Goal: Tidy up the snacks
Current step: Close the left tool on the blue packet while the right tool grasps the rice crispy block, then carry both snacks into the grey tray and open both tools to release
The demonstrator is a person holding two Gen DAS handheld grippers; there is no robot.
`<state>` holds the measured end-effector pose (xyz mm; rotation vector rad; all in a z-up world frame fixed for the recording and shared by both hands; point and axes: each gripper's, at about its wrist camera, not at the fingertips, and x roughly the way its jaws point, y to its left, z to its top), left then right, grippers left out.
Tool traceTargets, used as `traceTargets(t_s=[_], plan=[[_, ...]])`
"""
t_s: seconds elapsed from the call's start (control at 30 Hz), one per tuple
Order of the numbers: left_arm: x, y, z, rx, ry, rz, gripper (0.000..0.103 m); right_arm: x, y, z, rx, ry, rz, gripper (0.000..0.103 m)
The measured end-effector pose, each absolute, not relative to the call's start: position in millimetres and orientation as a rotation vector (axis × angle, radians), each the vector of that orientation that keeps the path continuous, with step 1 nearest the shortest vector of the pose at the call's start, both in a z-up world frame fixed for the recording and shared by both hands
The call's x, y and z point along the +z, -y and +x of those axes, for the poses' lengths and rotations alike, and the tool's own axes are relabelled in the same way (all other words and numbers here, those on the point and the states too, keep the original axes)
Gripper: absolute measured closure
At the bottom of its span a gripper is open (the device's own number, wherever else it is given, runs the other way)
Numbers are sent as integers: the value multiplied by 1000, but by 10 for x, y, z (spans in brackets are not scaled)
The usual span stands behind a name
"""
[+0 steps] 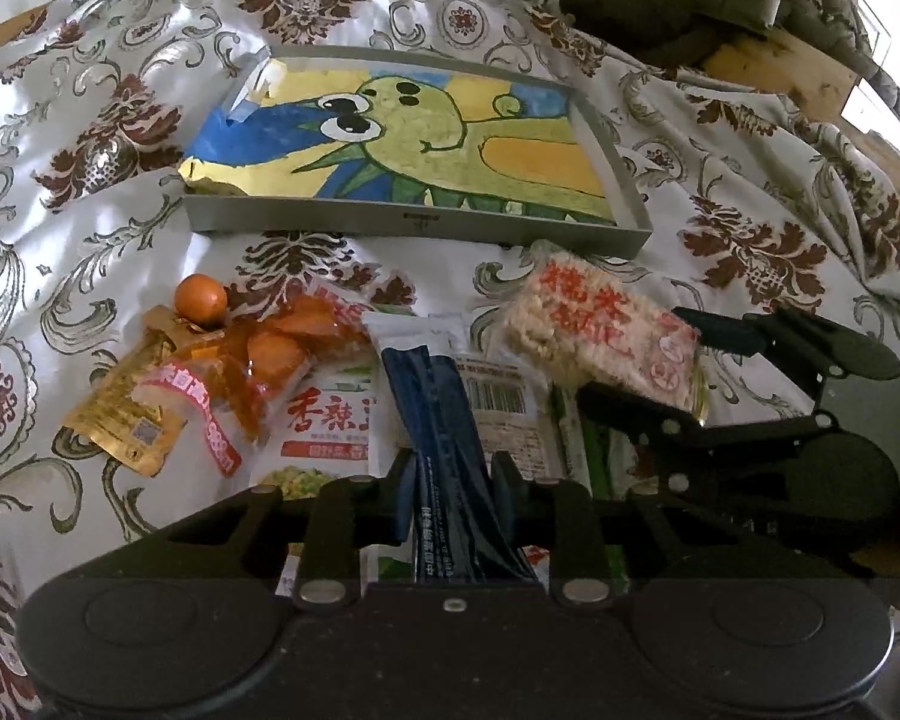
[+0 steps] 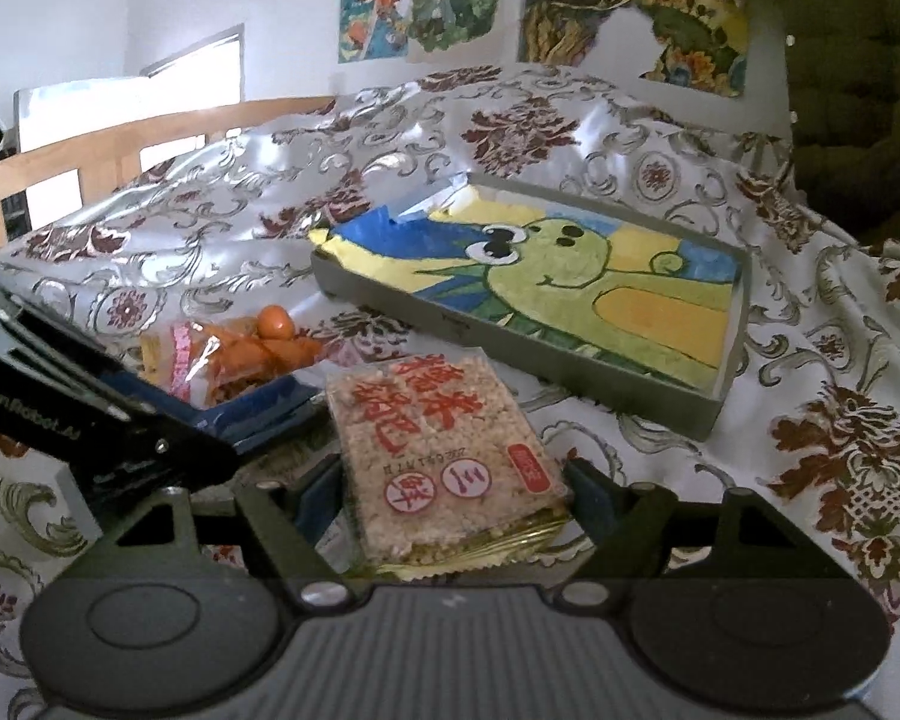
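Note:
A grey tray lined with a green dinosaur drawing lies on the patterned cloth; it also shows in the right wrist view. In front of it lies a heap of snack packets. My left gripper is shut on a dark blue packet above the heap. My right gripper is shut on a rice cake packet with red characters, held above the cloth; the packet also shows in the left wrist view. The left gripper appears at the left of the right wrist view.
The heap holds an orange ball, an orange-wrapped packet, a gold pouch and a white packet with red characters. A wooden frame stands at the left and dark green cushions at the back right.

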<state>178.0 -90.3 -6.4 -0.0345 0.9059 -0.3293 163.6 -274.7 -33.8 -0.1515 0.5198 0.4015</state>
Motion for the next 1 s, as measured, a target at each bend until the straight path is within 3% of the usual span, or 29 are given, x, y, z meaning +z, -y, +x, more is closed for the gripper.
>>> traceTargets(t_s=[0.27,0.67,1.0], plan=[[-136,972,1783,-294,-936,19,83,-337,2814,1674,379,-516,-127,21],[165,1044,1757,-303,-778,20,85,-218,2852,1680,340,-436,-111,21],[453,1166,2591,-304,-673,-63,85,-47,3104,2243,265,-337,-2,21]])
